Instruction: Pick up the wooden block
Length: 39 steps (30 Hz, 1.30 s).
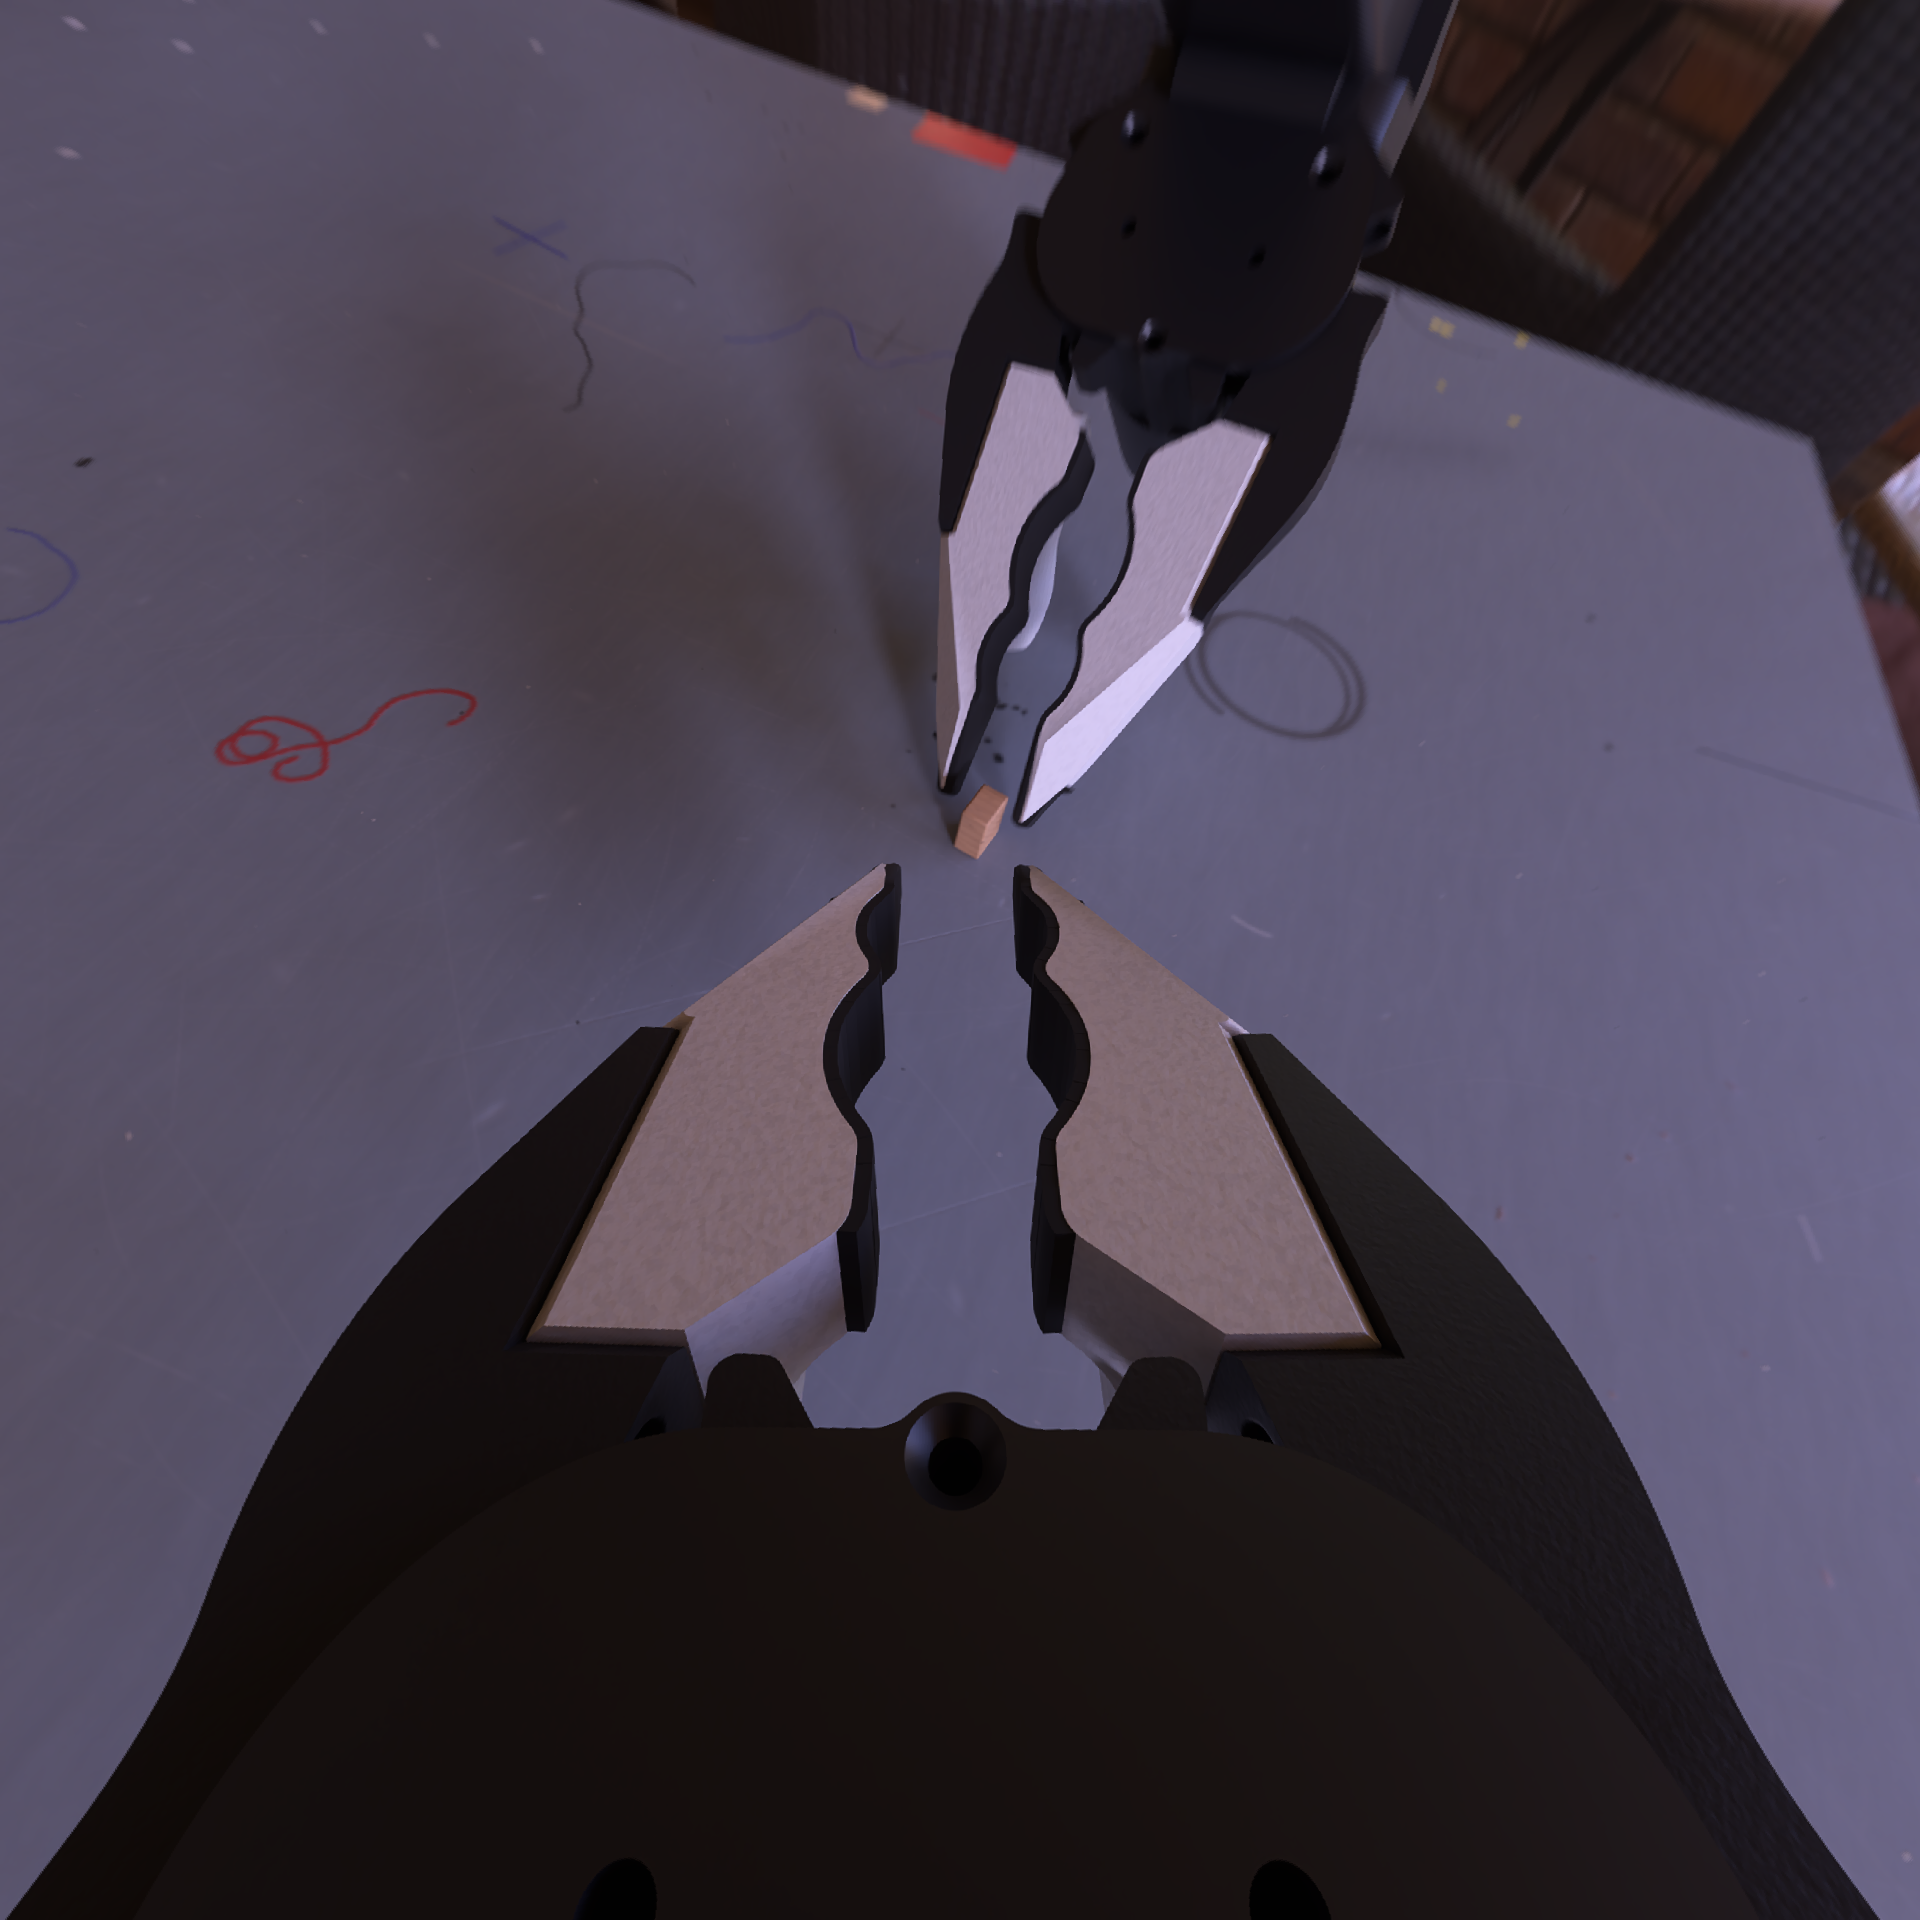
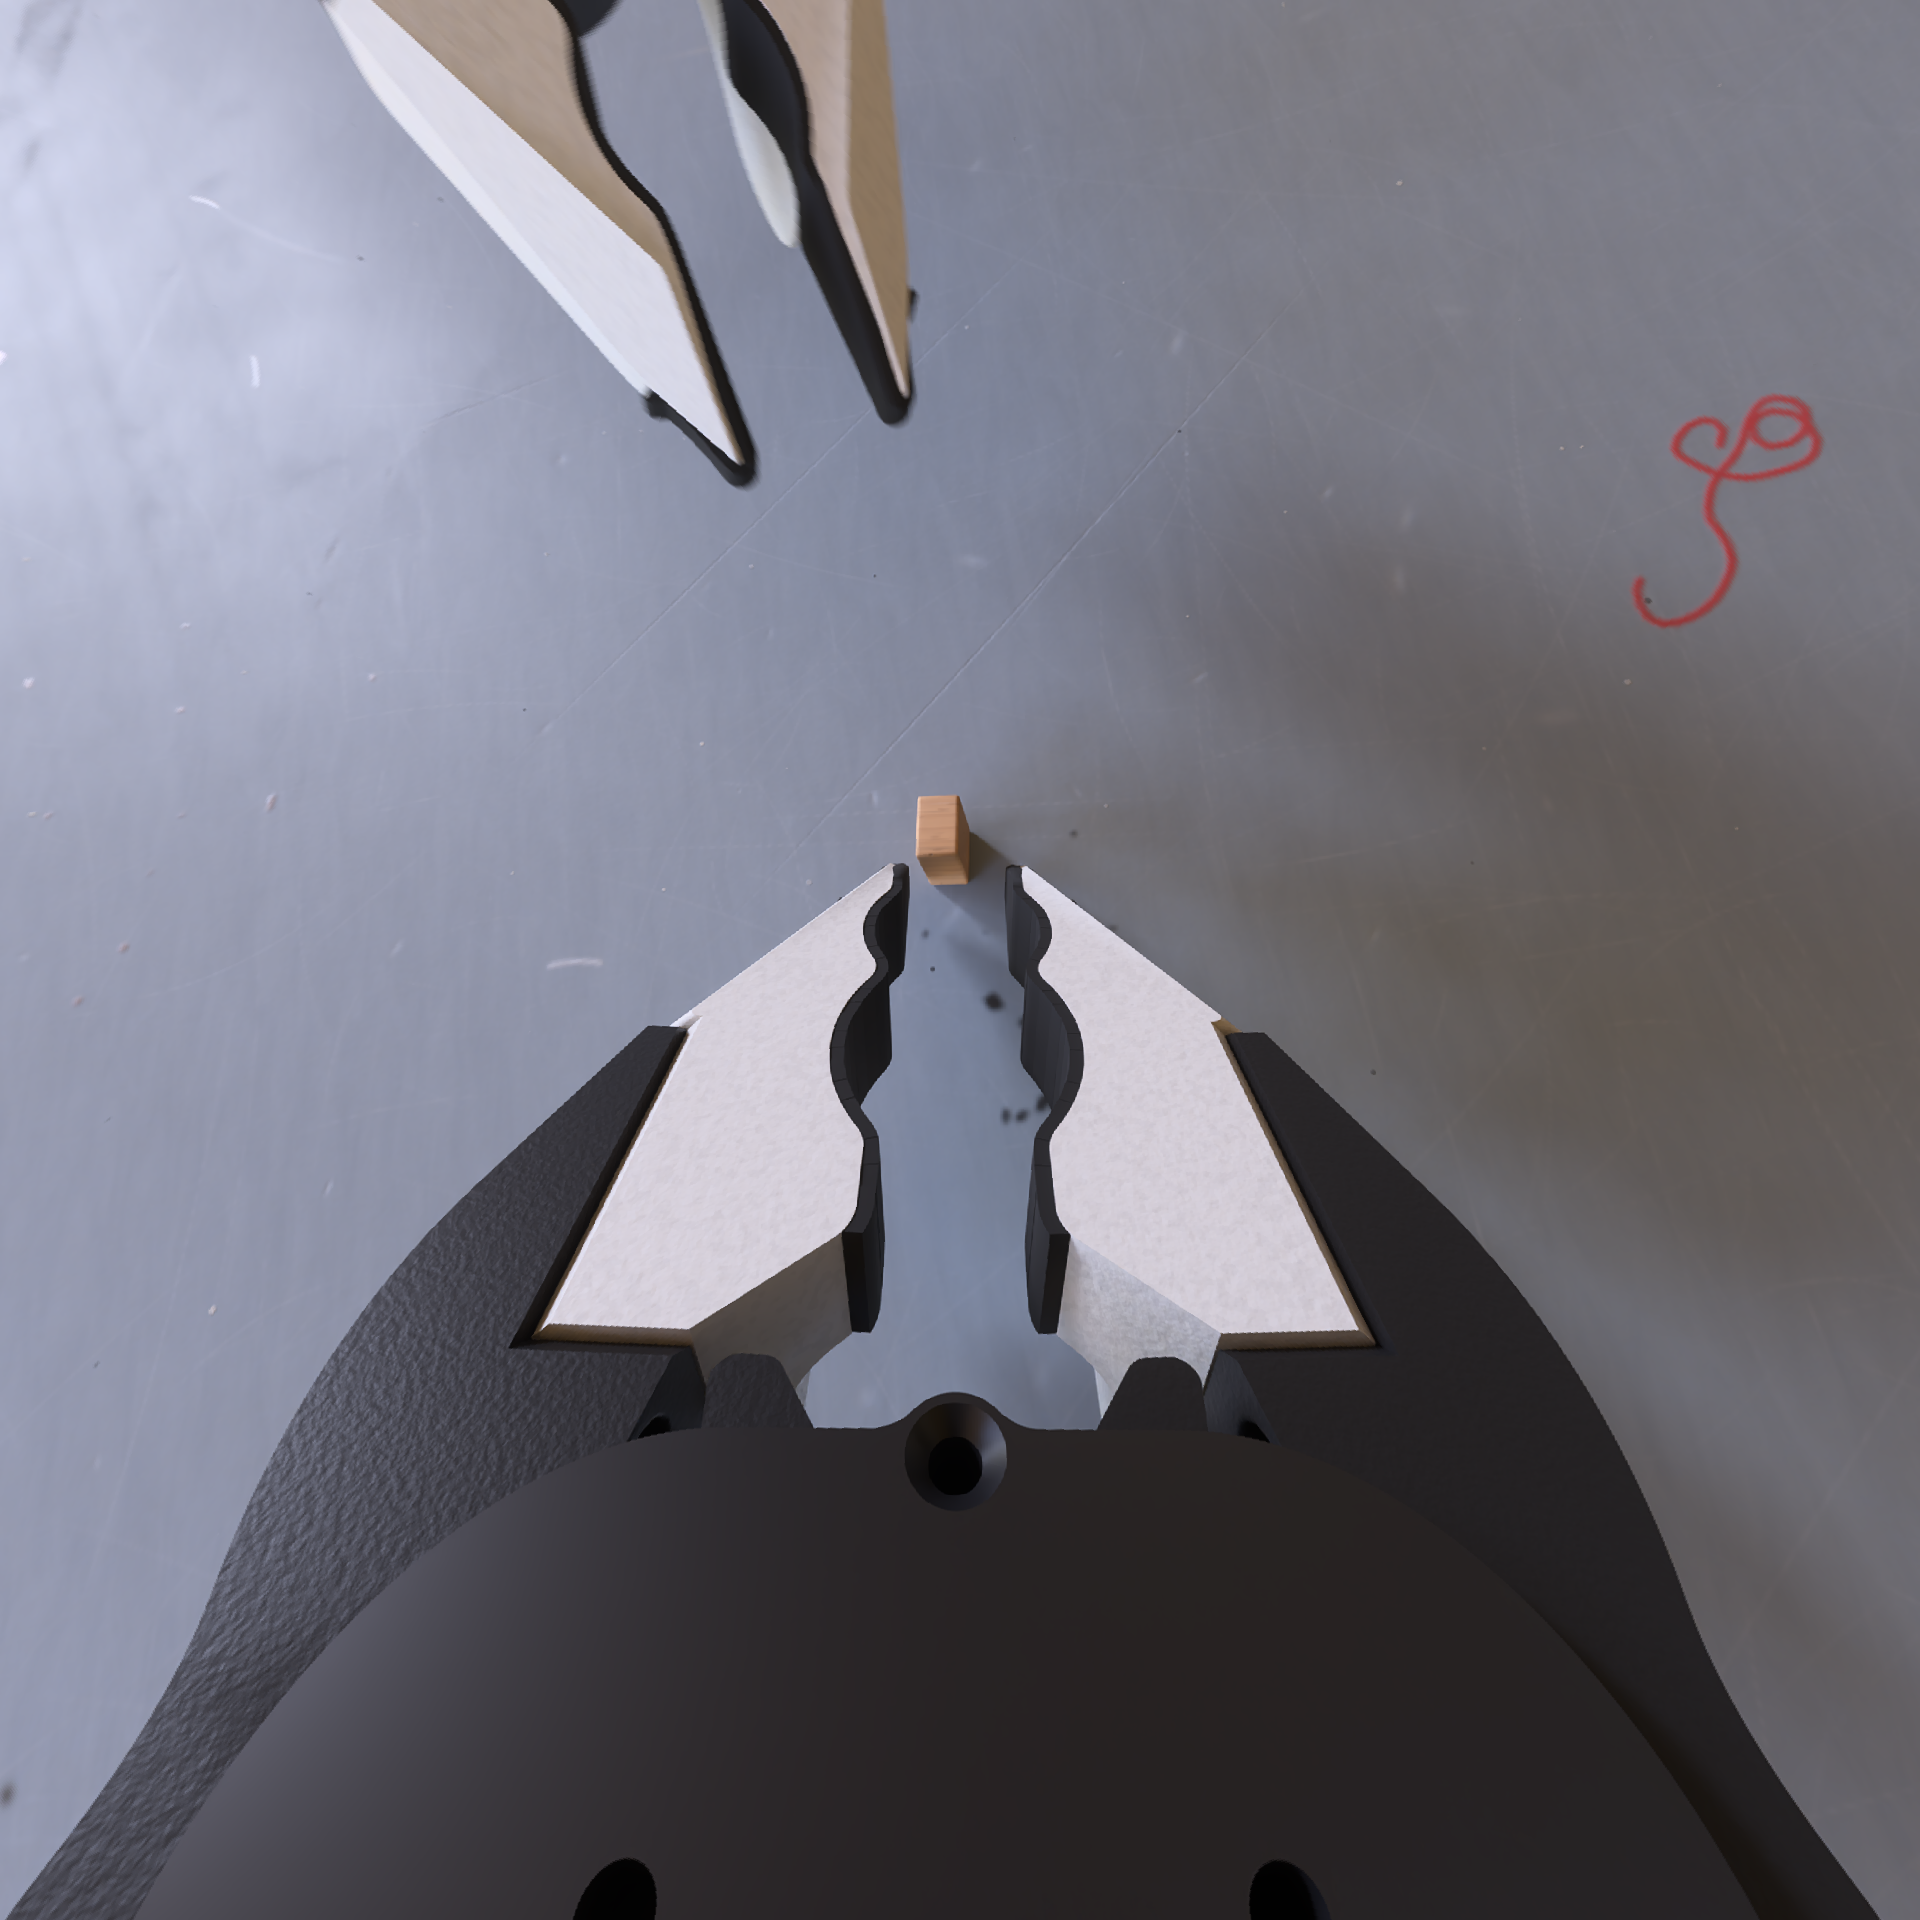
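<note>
A small wooden block (image 1: 981, 821) stands on the grey table (image 1: 416, 935). In the right wrist view the block (image 2: 942, 840) sits just beyond my right gripper's (image 2: 954, 883) tips, which are open and low over the table. My left gripper (image 1: 956, 878) is open and empty, a short way from the block. In the left wrist view the right gripper (image 1: 987, 805) points down with its tips right behind the block. In the right wrist view the left gripper (image 2: 821, 447) hangs above the table farther off.
Pen scribbles mark the table: a red one (image 1: 332, 732), a dark ring (image 1: 1283, 675), blue and black lines at the back. A red patch (image 1: 961, 140) lies near the far table edge. A brick wall (image 1: 1621, 135) lies beyond.
</note>
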{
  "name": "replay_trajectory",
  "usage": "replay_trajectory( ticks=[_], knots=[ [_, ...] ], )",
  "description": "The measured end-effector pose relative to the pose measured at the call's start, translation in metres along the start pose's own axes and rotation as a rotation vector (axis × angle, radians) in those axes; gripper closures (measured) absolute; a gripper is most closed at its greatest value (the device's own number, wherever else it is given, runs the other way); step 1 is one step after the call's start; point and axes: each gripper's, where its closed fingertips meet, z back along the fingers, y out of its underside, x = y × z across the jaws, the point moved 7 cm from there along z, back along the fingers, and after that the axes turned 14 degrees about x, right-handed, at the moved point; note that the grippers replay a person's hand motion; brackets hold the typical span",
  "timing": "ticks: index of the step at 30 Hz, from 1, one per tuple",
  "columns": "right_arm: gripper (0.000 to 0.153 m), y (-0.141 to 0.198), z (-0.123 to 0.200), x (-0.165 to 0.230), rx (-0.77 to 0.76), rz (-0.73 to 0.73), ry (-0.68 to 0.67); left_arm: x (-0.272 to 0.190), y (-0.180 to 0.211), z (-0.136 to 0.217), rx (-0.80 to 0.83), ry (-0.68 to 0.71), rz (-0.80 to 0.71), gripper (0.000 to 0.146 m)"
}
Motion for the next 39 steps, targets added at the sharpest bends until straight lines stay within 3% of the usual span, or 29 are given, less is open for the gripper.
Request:
replay_trajectory(
  ticks=[6, 8, 11, 13, 16, 18, 22, 29, 39],
  knots=[
    [0.137, -0.007, -0.007, 0.006, 0.013, 0.021, 0.050, -0.014, 0.009, 0.010, -0.097, -0.005, 0.021, 0.125],
    [0.145, -0.009, -0.008, 0.007, 0.025, 0.045, 0.085, -0.016, 0.008, 0.008, -0.099, 0.011, -0.001, 0.125],
    [0.145, -0.007, -0.002, 0.007, -0.006, 0.032, 0.061, -0.017, 0.005, 0.005, -0.110, 0.004, -0.094, 0.125],
    [0.145, -0.009, 0.010, 0.005, -0.123, -0.044, -0.109, -0.024, 0.001, 0.003, -0.139, -0.018, -0.225, 0.125],
    [0.145, -0.013, 0.033, 0.002, -0.317, -0.159, -0.509, -0.034, -0.009, 0.002, -0.116, -0.074, -0.384, 0.129],
    [0.145, -0.013, 0.040, 0.002, -0.360, -0.211, -0.739, -0.037, -0.021, 0.003, -0.105, -0.085, -0.458, 0.130],
    [0.145, -0.013, 0.043, 0.006, -0.371, -0.237, -0.950, -0.044, -0.045, 0.011, -0.194, -0.040, -0.582, 0.130],
    [0.145, -0.011, 0.051, 0.007, -0.395, -0.211, -0.997, -0.050, -0.054, -0.001, -0.146, 0.031, -0.672, 0.128],
    [0.145, -0.008, 0.045, 0.013, -0.325, -0.173, -0.948, -0.053, -0.050, -0.006, -0.115, 0.001, -0.724, 0.136]
  ],
)
